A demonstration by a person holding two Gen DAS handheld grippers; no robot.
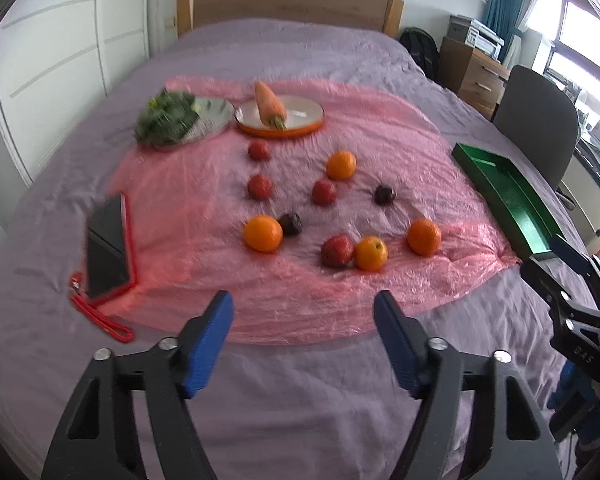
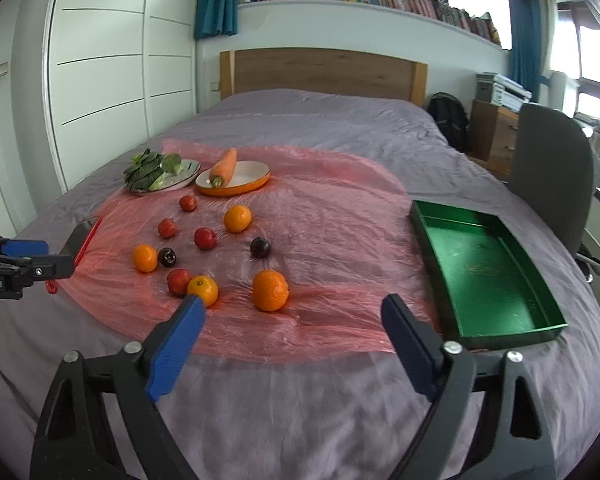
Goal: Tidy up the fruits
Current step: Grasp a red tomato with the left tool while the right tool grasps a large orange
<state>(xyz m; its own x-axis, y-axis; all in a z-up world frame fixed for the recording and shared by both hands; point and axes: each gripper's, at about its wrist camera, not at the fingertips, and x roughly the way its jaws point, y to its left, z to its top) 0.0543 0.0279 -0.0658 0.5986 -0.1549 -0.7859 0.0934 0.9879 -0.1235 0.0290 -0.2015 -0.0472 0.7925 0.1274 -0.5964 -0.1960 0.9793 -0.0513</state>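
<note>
Round orange citrus fruits (image 2: 271, 290), small red apples (image 2: 205, 238) and dark plums (image 2: 260, 247) lie scattered on the pink plastic sheet (image 2: 340, 208) over the bed; the green metal tray (image 2: 488, 272) stands empty (right side). Left tool (image 1: 303, 330) and right tool (image 2: 294, 334) both gape, holding nothing. The fruit looks firm, light and apt to roll: grip across the middle

Fruits (image 2: 236, 218) lie scattered on the sheet (image 2: 340, 208) — tray (image 2: 496, 280) to their right, plates (image 2: 256, 170) behind.
</note>
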